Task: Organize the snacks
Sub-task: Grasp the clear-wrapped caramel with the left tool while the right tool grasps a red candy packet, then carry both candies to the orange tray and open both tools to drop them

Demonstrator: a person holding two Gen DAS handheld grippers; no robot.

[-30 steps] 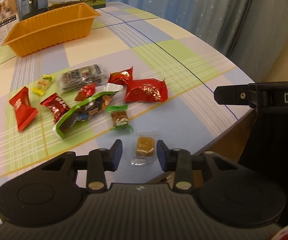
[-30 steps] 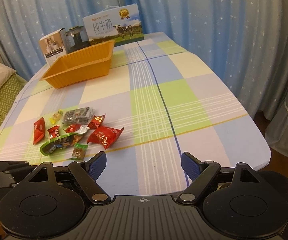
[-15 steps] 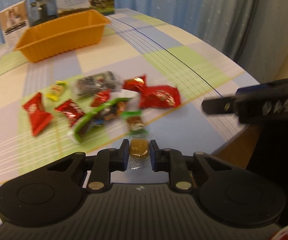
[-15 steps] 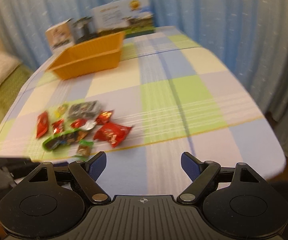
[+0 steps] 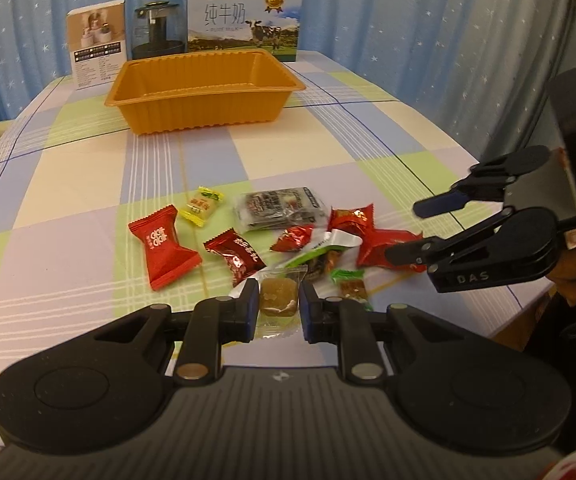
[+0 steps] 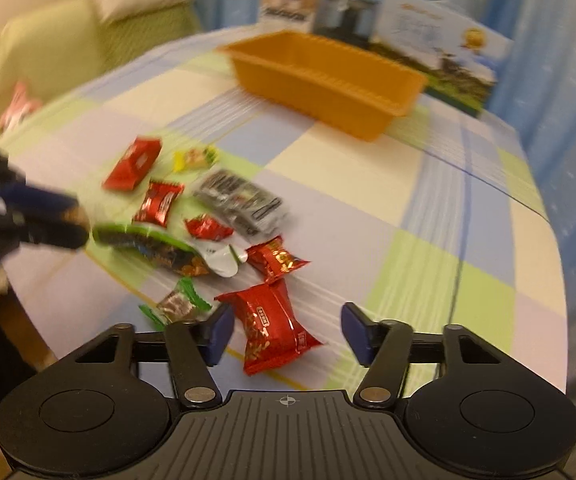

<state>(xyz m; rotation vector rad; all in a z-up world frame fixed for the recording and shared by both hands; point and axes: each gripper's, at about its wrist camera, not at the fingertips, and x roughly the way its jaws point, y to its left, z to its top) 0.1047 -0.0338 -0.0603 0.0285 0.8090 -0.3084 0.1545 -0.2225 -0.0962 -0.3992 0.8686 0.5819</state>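
**Checked tablecloth, star-print blue curtains: both grippers at the snack pile**

Plaid tablecloth (image 5: 88, 176) in blue, green and cream; curtains behind.

Left gripper (image 5: 279, 307): jaws pressed onto brown candy in clear wrapper (image 5: 278, 301), pinched between the blue pads (image 5: 251, 300). Rest of pile just ahead of the jaws: red pillow pack (image 5: 164, 250) ahead-left, dark red candy (image 5: 235, 258) directly ahead-left of the pads, yellow candy (image 5: 201, 205) and grey foil packet (image 5: 280, 208) farther out, green-edged packet (image 5: 319, 258) ahead-right. Orange tray (image 5: 204, 94) well beyond the pile, straight ahead; milk carton box (image 5: 244, 22) behind it.

Right gripper (image 6: 286, 334): jaws spread wide, nothing gripped. Large red packet (image 6: 270, 326) lying on the cloth between the jaws, nearer the left pad; contact not discernible. Small green-ended candy (image 6: 178, 304) just outside the left jaw. View motion-blurred.
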